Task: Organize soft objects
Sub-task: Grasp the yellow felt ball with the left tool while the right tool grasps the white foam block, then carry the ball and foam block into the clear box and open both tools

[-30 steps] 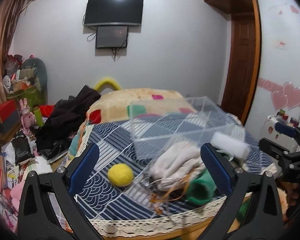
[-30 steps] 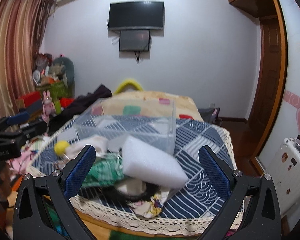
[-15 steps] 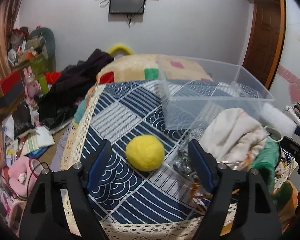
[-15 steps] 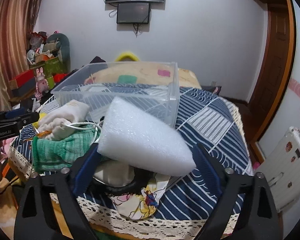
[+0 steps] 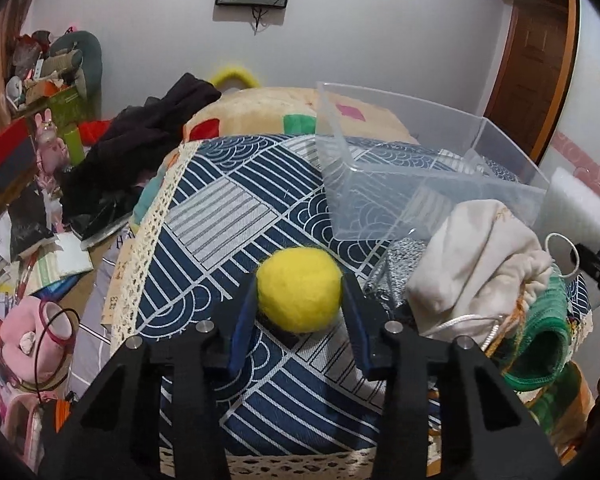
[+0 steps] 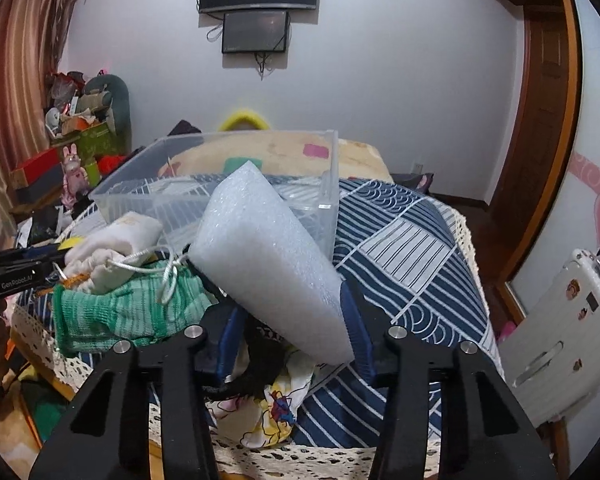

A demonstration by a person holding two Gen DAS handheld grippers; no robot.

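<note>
Left gripper [image 5: 300, 300] pinches the yellow felt ball [image 5: 299, 291], both blue pads pressed to its sides, low over the blue patterned bedspread [image 5: 228, 216]. Right gripper [image 6: 288, 312] clamps the white foam block [image 6: 272, 268], which tilts up toward the clear plastic bin [image 6: 220, 168]. That bin sits on the bed just behind both grippers, and I see nothing in it but the bedspread pattern through its floor. Just in front of the bin lie 2 soft items: a cream drawstring pouch [image 5: 480, 264] resting on a green knitted piece [image 6: 120, 308].
</note>
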